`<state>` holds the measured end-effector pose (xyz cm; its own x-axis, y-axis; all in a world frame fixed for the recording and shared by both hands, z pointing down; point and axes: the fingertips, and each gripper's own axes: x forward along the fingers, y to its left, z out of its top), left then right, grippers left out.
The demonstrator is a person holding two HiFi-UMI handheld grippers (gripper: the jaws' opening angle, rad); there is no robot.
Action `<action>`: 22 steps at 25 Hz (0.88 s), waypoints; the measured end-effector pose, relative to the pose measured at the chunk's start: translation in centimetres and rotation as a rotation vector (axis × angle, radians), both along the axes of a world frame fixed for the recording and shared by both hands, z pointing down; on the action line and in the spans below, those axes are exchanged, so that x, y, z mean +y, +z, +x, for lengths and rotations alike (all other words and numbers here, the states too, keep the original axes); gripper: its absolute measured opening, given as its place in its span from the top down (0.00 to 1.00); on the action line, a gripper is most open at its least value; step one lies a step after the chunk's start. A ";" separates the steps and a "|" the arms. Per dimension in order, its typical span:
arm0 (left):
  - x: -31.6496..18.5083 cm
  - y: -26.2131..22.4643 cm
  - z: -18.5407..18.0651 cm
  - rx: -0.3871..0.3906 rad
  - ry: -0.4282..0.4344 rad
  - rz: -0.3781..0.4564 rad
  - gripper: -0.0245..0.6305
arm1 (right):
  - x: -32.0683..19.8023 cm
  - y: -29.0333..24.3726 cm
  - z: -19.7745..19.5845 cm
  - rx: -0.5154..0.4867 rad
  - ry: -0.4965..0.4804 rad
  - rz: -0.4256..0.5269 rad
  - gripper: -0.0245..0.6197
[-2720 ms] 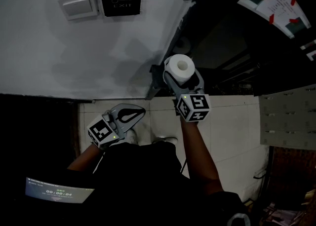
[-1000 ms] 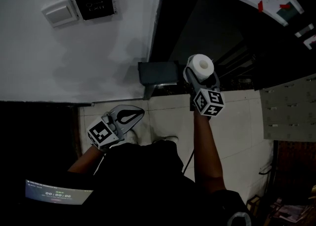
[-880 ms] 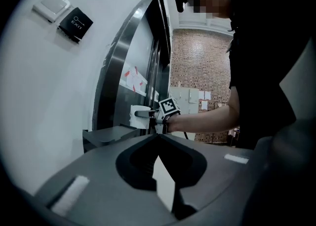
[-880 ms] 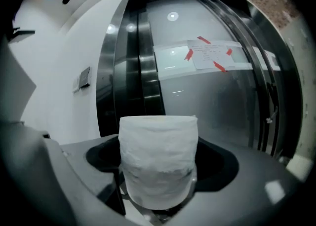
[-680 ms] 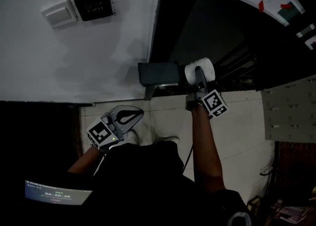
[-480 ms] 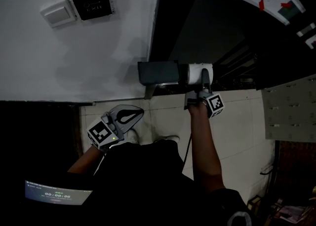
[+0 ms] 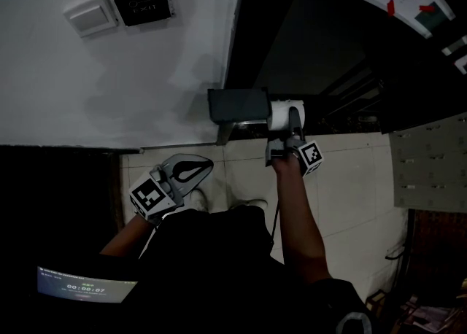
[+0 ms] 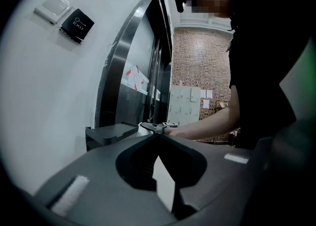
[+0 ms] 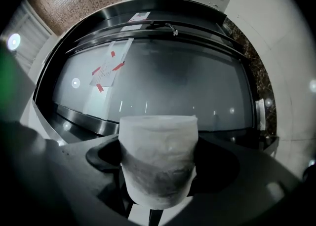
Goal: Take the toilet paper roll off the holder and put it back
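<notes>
Right jaws: I've got the right gripper (image 7: 292, 115) clenched on the toilet paper roll (image 9: 159, 158), one jaw pressed into each side of its curved face.
Roll in the jaws: in the right gripper view it fills the gap from jaw to jaw, with its far end poking out past the jaw tips.
Roll from above: in the head view the roll (image 7: 280, 112) lies on its side, one jaw crossing over the top of it.
Roll and holder: the end of the roll that points away from the jaws, toward my left gripper's side, sits right up against the dark holder (image 7: 237, 104). I cannot tell whether it is touching or seated.
Beyond the right jaws: a dark glass door (image 9: 163, 82) with a taped paper notice (image 9: 104, 72).
Left jaws: the left gripper (image 7: 191, 168) is clamped tip to tip with nothing between the jaws; the left gripper view shows the tips meeting.
Left gripper place: low, close to my body, well apart from the roll and holder.
Ahead of the left jaws: the white wall with a switch (image 7: 91, 15) and a black exit plate (image 7: 139, 2).
</notes>
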<state>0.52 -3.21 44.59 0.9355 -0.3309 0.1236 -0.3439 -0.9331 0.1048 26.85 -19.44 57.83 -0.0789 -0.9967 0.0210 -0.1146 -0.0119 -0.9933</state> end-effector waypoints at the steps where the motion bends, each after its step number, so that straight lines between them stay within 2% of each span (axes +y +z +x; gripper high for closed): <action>1: 0.0 0.0 -0.1 0.000 -0.001 -0.002 0.96 | 0.0 0.1 -0.2 -0.005 -0.002 -0.004 0.29; 14: 0.4 0.0 -1.1 0.001 -0.012 -0.005 0.96 | 0.5 1.4 -4.5 -0.067 -0.048 -0.031 0.29; 22: 0.3 -0.1 -1.7 0.000 -0.020 -0.023 0.96 | 0.8 1.9 -8.1 -0.069 -0.096 -0.047 0.29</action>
<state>-1.19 -2.89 44.50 0.9289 -0.3462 0.1311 -0.3621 -0.9235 0.1266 18.77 -18.64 59.75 -0.1771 -0.9824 0.0592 -0.0493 -0.0512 -0.9975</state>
